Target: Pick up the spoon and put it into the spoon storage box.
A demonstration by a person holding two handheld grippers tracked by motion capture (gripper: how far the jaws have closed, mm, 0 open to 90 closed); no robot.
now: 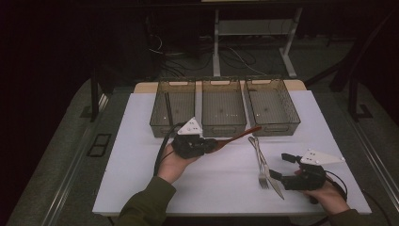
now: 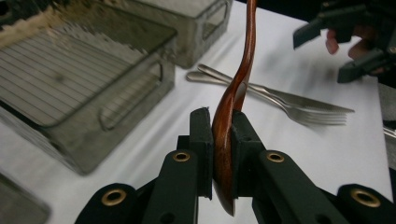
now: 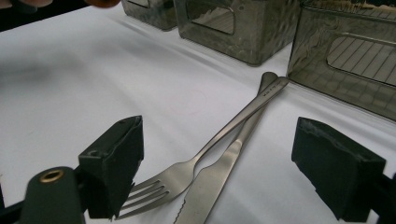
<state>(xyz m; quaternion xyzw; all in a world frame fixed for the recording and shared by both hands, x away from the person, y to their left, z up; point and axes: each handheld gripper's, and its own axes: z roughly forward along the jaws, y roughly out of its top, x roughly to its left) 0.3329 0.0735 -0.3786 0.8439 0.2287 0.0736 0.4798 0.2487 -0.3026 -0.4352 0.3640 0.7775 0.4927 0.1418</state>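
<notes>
wooden spoon clamped in the left gripper, right gripper wide over the cutlery

in the high view we see the left gripper [image 1: 212, 144] above the white table [image 1: 141, 160], in front of the three smoky plastic bins [image 1: 224, 107]. its jaws are closed on a dark wooden spoon [image 1: 235, 137]. in the left gripper view the spoon [image 2: 233, 93] stands edge-on between the two pads, pressed on the bowl part, and its handle rises away toward the far side of the table. in the high view the handle points to the right and a little up, and its end is just in front of the gap between the middle bin and the right bin. the spoon is lifted, it does not touch the table.

the right gripper [image 1: 281, 165] is near the right front corner of the table, with its jaws wide apart and nothing between the pads. in the right gripper view a steel fork [image 3: 187, 168] and a steel knife [image 3: 219, 172] lie on the table between the two jaws. their handles are crossing near the far ends, close to the front wall of a bin. the fork tines are just beside the left pad; we cannot tell if they touch it.
</notes>
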